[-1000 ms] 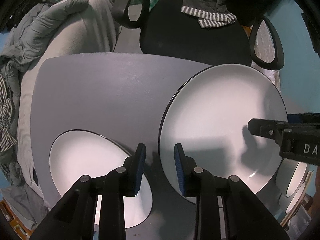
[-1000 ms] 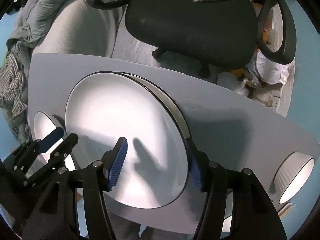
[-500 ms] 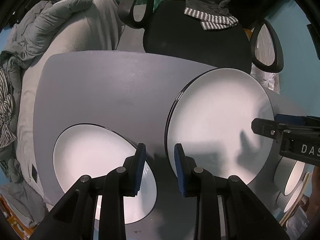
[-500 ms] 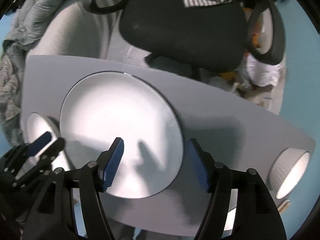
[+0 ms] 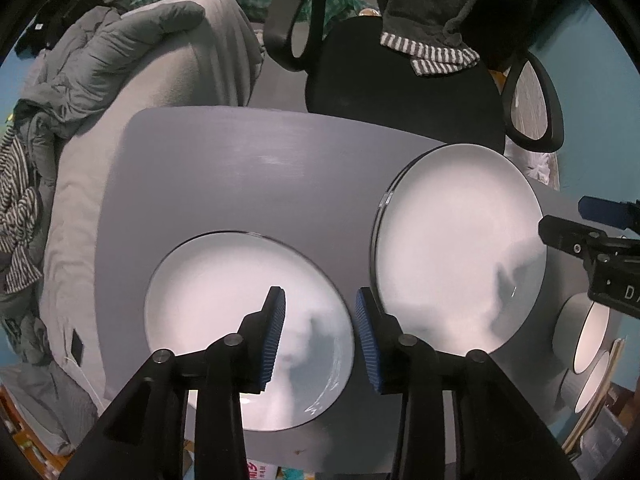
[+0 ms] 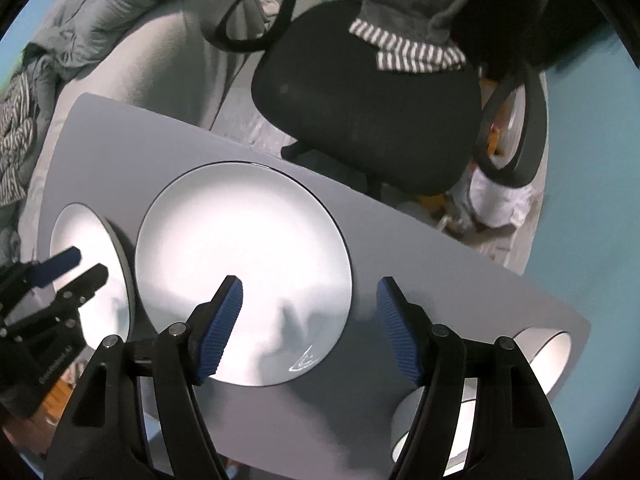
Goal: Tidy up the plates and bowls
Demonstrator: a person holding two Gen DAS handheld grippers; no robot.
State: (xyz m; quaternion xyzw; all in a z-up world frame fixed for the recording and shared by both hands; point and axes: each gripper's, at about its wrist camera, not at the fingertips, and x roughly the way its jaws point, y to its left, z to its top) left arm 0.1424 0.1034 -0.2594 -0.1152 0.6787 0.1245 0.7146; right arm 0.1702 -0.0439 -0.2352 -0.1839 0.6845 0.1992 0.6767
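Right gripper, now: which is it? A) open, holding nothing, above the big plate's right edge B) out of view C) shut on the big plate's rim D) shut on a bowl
A: the right gripper has its blue pads wide apart with only the big plate and grey table seen between them.

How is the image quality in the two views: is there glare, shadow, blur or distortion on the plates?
Left wrist view: the small plate and large plate look soft and blown out, with gripper shadows on both; the table edges curve from the fisheye. Right wrist view: sharper, strong glare on the large plate, one finger shadow near its front rim.
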